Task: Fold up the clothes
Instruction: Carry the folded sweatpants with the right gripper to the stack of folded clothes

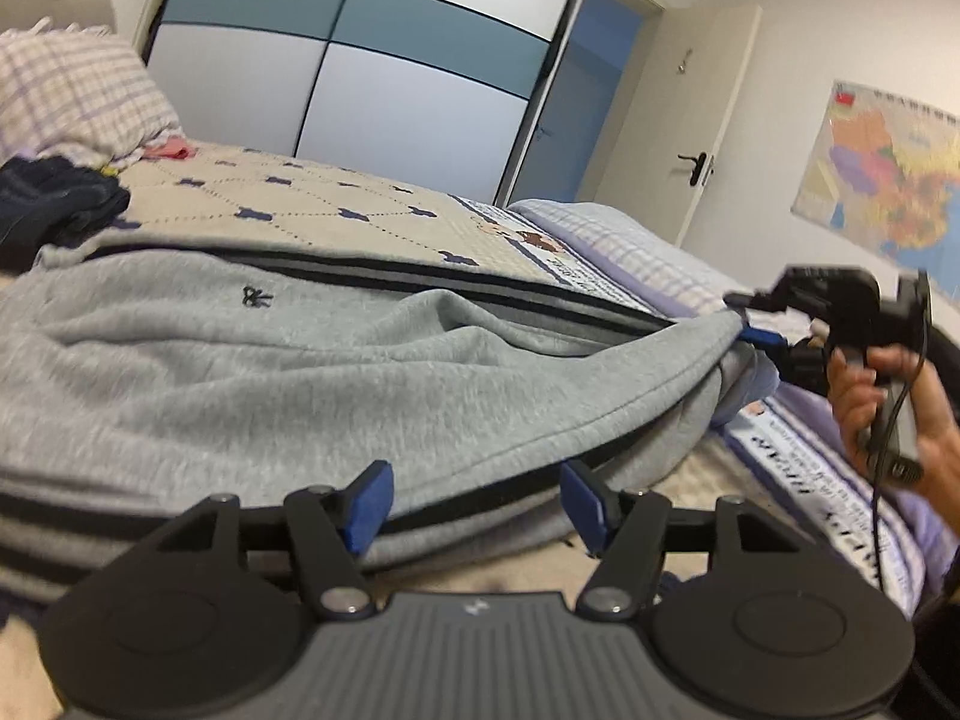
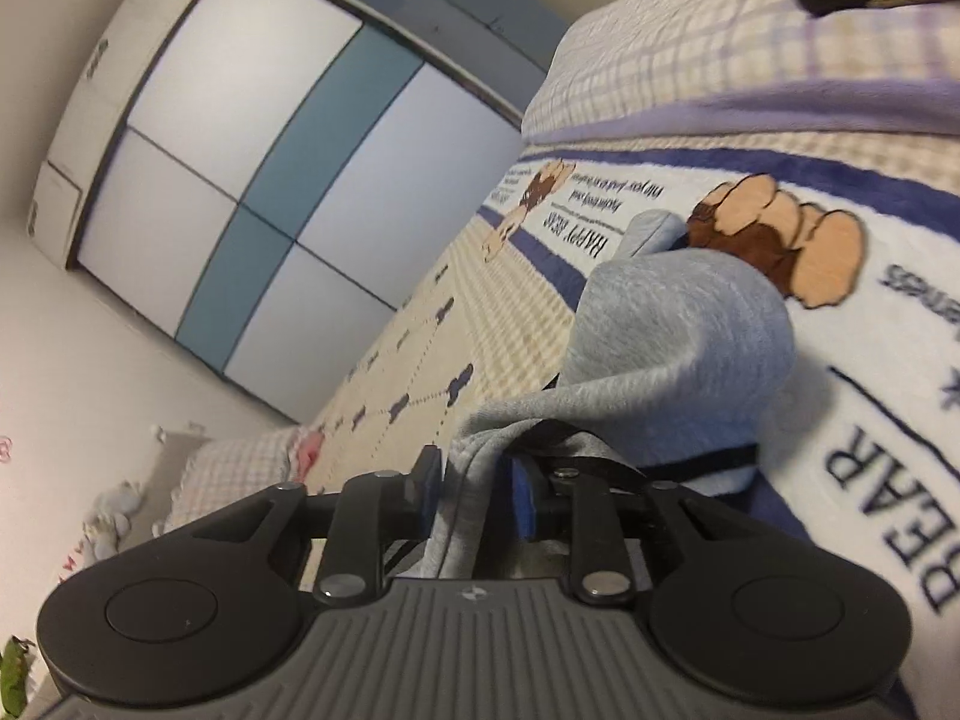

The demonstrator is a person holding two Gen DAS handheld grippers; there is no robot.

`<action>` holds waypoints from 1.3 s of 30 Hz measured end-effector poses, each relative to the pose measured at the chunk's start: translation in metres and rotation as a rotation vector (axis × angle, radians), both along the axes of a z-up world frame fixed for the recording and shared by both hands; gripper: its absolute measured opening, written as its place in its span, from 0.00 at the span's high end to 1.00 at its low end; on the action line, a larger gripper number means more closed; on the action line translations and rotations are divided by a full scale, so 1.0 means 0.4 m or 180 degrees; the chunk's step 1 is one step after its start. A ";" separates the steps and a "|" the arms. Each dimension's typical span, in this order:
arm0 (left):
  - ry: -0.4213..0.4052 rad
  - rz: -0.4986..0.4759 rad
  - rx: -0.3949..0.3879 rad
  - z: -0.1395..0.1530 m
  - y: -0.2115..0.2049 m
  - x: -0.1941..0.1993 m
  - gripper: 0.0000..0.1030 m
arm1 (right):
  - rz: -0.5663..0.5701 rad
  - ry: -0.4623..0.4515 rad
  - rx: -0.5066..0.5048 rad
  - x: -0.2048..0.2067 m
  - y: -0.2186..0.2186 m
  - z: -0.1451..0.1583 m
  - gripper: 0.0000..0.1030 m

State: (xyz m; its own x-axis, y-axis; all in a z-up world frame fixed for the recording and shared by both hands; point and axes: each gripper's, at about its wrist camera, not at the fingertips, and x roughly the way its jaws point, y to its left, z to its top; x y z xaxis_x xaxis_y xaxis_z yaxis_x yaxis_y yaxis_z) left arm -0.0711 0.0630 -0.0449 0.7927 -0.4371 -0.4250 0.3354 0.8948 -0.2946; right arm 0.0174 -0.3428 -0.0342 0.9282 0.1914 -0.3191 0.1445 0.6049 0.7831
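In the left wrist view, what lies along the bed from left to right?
Checked pillow → dark clothes → grey sweatshirt → right hand-held gripper at the sweatshirt's edge → hand → wall map.

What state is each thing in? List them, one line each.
grey garment: spread on the bed, one end lifted
left gripper: open, the garment's hem between its fingers
right gripper: shut on the grey garment
dark clothes: crumpled, unfolded
wardrobe: doors shut
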 end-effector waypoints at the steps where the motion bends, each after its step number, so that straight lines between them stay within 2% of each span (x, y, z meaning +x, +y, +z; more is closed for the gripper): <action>1: -0.0014 0.0008 0.0042 -0.003 -0.007 0.013 0.38 | 0.0037 0.0025 -0.0010 0.015 0.001 -0.004 0.65; 4: 0.0047 0.0058 0.0134 -0.019 -0.021 0.065 0.38 | 0.0119 0.0065 -0.0036 0.059 -0.004 -0.013 0.59; 7: 0.0169 0.0088 0.0109 -0.035 -0.022 0.107 0.38 | 0.0182 0.0080 -0.0023 0.076 -0.009 -0.027 0.57; 10: 0.0266 0.0143 0.0058 -0.044 -0.022 0.144 0.39 | 0.0204 0.0129 0.0175 0.081 -0.022 -0.022 0.55; 16: 0.0267 0.0271 0.0180 -0.047 -0.045 0.186 0.40 | 0.0408 0.0121 0.0240 0.028 -0.062 0.031 0.53; 20: 0.0282 0.0367 0.0197 -0.051 -0.055 0.207 0.40 | 0.0295 0.0081 0.0238 -0.027 -0.122 0.036 0.53; 23: 0.0302 0.0430 0.0137 -0.051 -0.052 0.218 0.40 | 0.0135 0.0223 -0.0023 -0.064 -0.150 0.029 0.53; 26: 0.0307 0.0452 0.0104 -0.051 -0.048 0.217 0.40 | 0.0048 0.0415 -0.0424 -0.076 -0.156 0.010 0.53; 31: 0.0295 0.0459 0.0117 -0.049 -0.050 0.214 0.40 | -0.0082 0.0617 -0.0733 -0.058 -0.168 -0.041 0.53; 34: 0.0304 0.0457 0.0117 -0.047 -0.050 0.215 0.40 | -0.0049 0.0595 -0.0984 -0.035 -0.163 -0.063 0.53; 37: 0.0299 0.0426 0.0071 -0.043 -0.043 0.212 0.42 | 0.0150 0.0402 -0.0941 -0.018 -0.165 -0.088 0.53; 39: 0.0286 0.0385 0.0013 -0.038 -0.034 0.208 0.44 | 0.0272 0.0337 -0.0845 -0.013 -0.164 -0.094 0.62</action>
